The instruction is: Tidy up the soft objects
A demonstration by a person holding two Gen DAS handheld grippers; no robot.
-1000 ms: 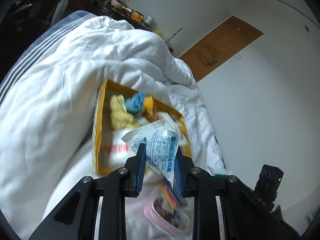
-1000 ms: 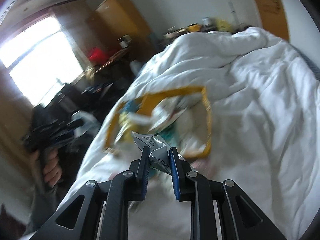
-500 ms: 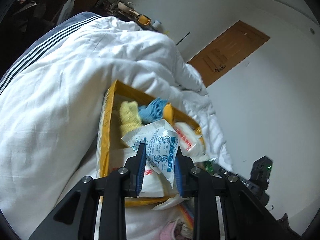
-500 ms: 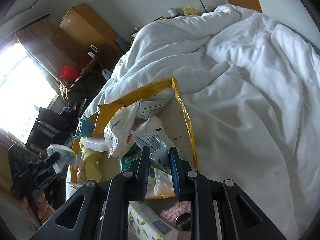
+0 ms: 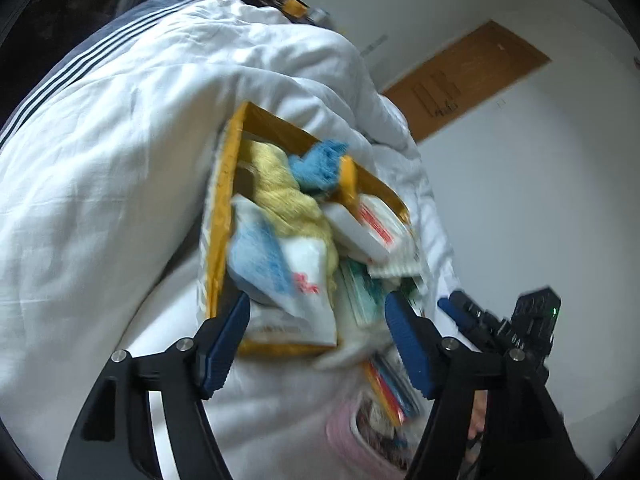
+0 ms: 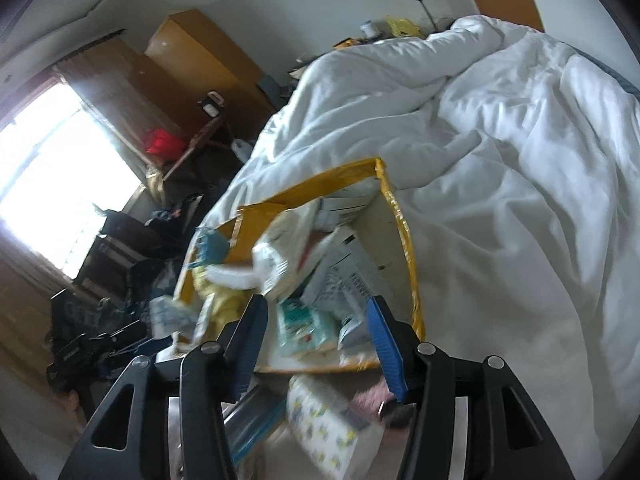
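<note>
Where the yellow-rimmed box [image 5: 224, 216] lies on the white duvet [image 5: 100, 160], we see it holding a yellow cloth [image 5: 280, 184], a blue cloth [image 5: 320, 164] and white packets [image 5: 308, 280]. Our left gripper [image 5: 318, 328] and right gripper [image 6: 316, 320], each pinching a packet half a second ago, now stand with jaws spread wide and empty above it.

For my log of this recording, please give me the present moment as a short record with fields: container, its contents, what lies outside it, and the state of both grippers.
container: yellow-edged box on the white duvet
contents: yellow cloth, blue cloth, white packets, teal tissue pack
outside the box: lemon-print tissue pack and a pink item, just in front of it
left hand-held gripper: open, nothing between the fingers
right hand-held gripper: open, nothing between the fingers
image quality: motion blur, small print unreadable
</note>
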